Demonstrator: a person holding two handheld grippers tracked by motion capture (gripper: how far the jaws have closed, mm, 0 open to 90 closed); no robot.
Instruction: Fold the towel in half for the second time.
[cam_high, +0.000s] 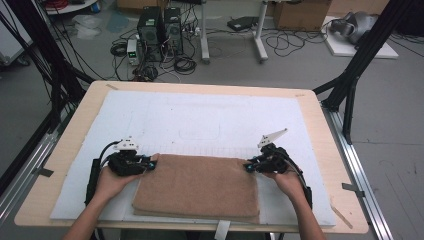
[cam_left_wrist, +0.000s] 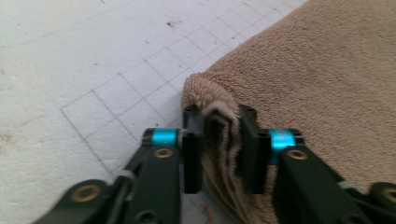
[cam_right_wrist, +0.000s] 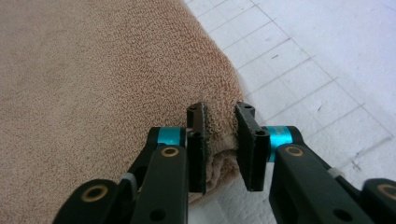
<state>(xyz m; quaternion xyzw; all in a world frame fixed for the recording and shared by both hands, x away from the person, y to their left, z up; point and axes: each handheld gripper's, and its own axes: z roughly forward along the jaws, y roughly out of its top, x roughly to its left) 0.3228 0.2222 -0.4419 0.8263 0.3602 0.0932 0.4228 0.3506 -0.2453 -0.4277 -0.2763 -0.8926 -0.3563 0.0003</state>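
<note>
High view: I've got the folded brown towel (cam_high: 197, 186) lying on the white mat (cam_high: 200, 117), near my edge of the table (cam_high: 320, 125). My left gripper (cam_high: 148, 163) sits at the towel's far left corner and my right gripper (cam_high: 248, 167) at its far right corner, both low on the cloth, hands behind them. I read this as the grasp step of another fold: both far corners taken, nothing lifted yet, towel flat.

Left gripper view: the jaws are clamped on the towel (cam_left_wrist: 299, 93), with a bunched lip of the stacked layers squeezed between the pads and poking up above them. The gridded mat (cam_left_wrist: 93, 70) is beside it. The grip looks solid, though I can't tell if every layer is caught.

Right gripper view: same story. The jaws are pinched on the towel (cam_right_wrist: 93, 84) corner, cloth puckered between the pads, with the mat (cam_right_wrist: 317, 60) grid to the side.

Next move, my call: raise both corners together, evenly, and carry them toward me over the near edge. I need matched height and pace so the fold line stays straight and lower layers don't slip out.
</note>
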